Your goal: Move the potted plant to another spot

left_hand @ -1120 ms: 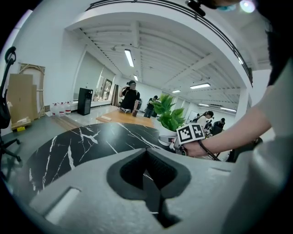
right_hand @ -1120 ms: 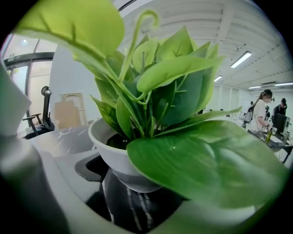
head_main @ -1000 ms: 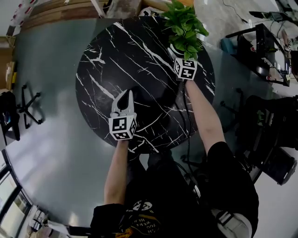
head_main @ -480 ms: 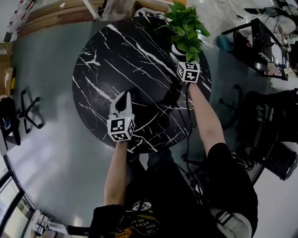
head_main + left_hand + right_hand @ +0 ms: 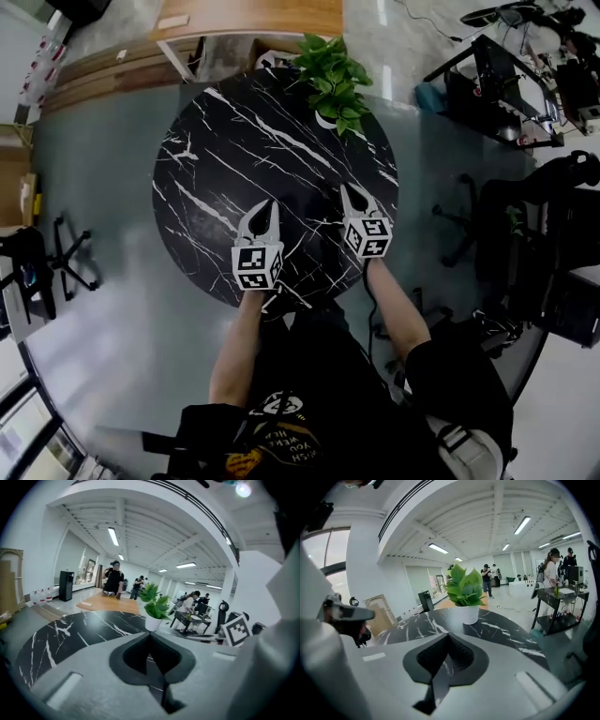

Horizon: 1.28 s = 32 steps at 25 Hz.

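Plant (image 5: 333, 80) on worktop (image 5: 216, 169) far edge; left claw (image 5: 263, 206) together, right claw (image 5: 349, 192) just closed, both empty.

The head camera looks steeply down from above the person onto the round black table (image 5: 234, 150), from far enough to take in its whole top. The left gripper (image 5: 263, 203) and right gripper (image 5: 350, 191) sit below centre. Each gripper's camera rides close behind its own jaws, low over the tabletop, facing along them. The right gripper's jaws have just closed with nothing between them. All three views share the tabletop and the potted plant (image 5: 333, 80), well ahead of both grippers' tips.
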Motion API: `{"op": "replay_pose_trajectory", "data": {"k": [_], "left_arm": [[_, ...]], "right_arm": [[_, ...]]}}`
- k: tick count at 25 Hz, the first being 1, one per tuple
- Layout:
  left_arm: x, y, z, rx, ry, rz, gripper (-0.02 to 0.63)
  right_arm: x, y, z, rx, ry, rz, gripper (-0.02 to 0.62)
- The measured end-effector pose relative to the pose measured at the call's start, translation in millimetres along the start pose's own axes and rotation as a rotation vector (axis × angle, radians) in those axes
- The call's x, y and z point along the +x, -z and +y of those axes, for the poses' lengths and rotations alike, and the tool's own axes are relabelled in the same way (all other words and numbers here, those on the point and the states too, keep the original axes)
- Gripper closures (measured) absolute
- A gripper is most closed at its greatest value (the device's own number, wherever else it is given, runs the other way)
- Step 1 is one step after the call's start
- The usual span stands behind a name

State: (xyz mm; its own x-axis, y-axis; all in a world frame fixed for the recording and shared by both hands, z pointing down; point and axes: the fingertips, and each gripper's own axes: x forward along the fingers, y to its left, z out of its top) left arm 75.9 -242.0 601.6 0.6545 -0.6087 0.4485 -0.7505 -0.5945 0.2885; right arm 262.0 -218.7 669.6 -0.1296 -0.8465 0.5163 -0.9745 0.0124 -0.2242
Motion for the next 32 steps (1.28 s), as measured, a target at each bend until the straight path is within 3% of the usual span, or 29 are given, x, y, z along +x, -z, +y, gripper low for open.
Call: {"op": "replay_pose_trajectory", "data": {"k": [4, 8, 11, 15, 22, 32], "left_arm": [[-8.2, -1.4, -52.6, 0.129, 0.145, 0.069, 0.603], [-42.4, -32.9, -90.0, 0.131, 0.209, 0.02, 0.603], [-63.0, -48.4, -105.3, 0.11, 0.198, -0.017, 0.602], [-75.4, -54.9, -122.3, 0.216, 0.178, -0.034, 0.603], [-87.5, -78.0, -127.1, 0.243, 0.21, -0.081, 0.601], [-87.8, -84.3, -119.3, 0.234, 0.196, -0.101, 0.603]], "right_arm": [[-80.8, 3.0, 53.2, 0.055, 0.026, 0.005, 0.592], [-132.6, -30.3, 82.1, 0.072, 0.07, -0.066, 0.594], [-150.7, -58.4, 100.2, 0.015, 0.078, -0.119, 0.594], [-159.6, -88.9, 112.9, -0.036, 0.082, -0.175, 0.594], [-159.5, -96.2, 135.7, -0.067, 0.049, -0.182, 0.594], [-157.9, -104.6, 140.6, -0.079, 0.025, -0.192, 0.594]]}}
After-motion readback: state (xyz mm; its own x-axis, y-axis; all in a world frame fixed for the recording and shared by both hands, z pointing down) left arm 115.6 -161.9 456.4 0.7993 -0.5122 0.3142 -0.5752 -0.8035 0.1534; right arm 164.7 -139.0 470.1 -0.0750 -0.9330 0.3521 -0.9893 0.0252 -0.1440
